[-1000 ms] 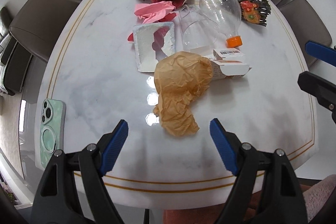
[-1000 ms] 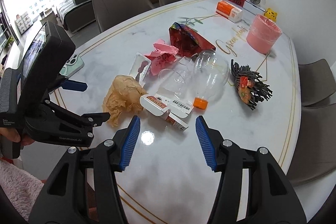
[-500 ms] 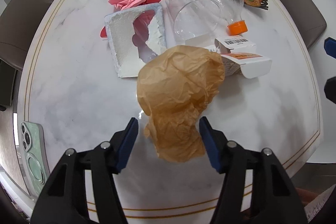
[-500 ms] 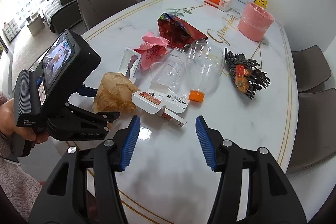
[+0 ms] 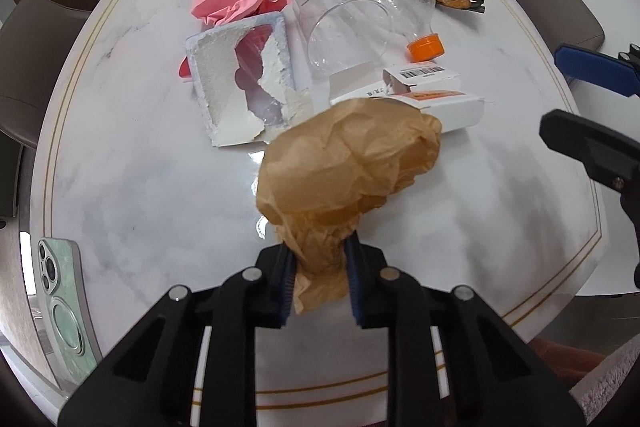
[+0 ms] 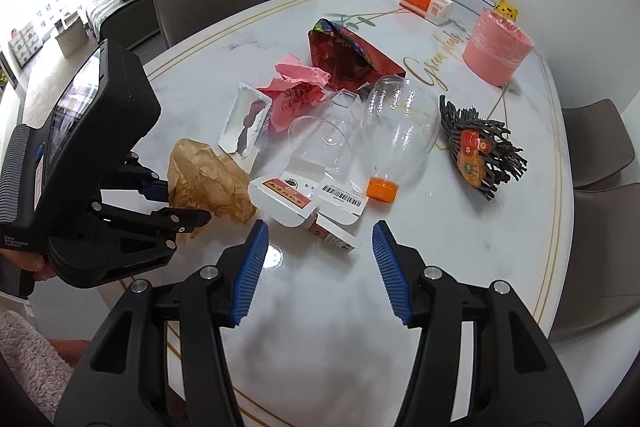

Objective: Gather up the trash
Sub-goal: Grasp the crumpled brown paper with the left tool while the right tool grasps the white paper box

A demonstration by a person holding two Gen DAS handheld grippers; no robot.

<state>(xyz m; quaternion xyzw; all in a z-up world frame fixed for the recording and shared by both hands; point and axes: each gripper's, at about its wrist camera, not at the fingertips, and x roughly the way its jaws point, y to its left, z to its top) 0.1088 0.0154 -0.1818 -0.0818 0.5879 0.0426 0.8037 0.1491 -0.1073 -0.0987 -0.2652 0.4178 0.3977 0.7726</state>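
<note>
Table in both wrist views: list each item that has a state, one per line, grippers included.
left gripper: jaws just closed, shut on the brown paper
brown paper: crumpled, pinched at its near end
right gripper: open, empty
clear bottle: on its side, orange cap on
white carton: lying flat, flap open
foam tray: torn through
pink paper: crumpled
phone: face down

Tan crumpled paper [image 5: 348,163], pink tissue [image 5: 236,1], orange bottle cap [image 5: 426,47], white grey-veined marble counter [image 5: 140,187] with gold trim.

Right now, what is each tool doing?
Left tool: just closed, pinching the brown crumpled paper.
Right tool: open, holding nothing.
</note>
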